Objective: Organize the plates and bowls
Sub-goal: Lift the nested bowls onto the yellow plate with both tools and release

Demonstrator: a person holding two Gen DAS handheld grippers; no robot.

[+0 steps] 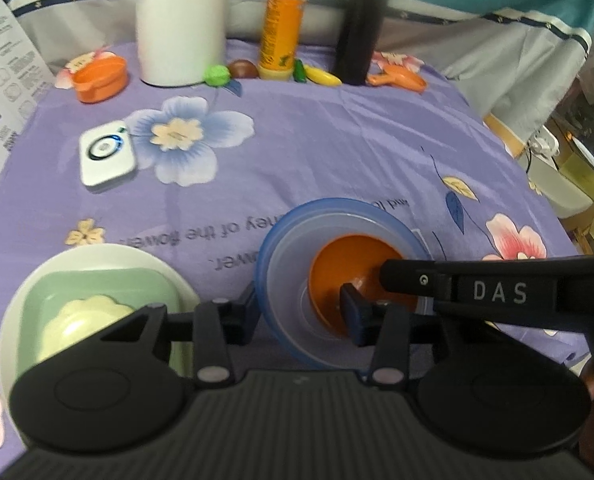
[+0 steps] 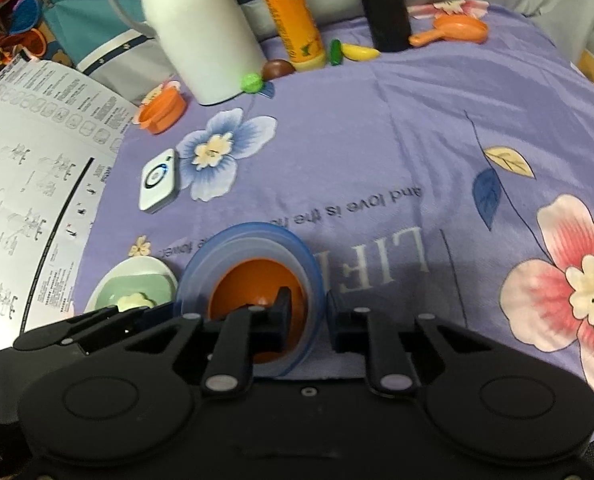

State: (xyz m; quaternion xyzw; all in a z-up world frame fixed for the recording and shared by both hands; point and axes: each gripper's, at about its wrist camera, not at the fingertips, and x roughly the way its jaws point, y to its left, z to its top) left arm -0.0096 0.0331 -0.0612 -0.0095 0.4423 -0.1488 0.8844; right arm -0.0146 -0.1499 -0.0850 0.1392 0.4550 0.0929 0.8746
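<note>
Blue bowl (image 2: 253, 300) rim between both grippers' fingers (image 2: 283, 312), each pair clamped on it.

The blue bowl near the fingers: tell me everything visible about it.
The blue bowl is round, translucent plastic with a darker blue rim, upright on the purple floral cloth. An orange dish nests inside. The right gripper straddles its right wall, one finger inside, one outside. A white plate sits to its left, apart.
</note>
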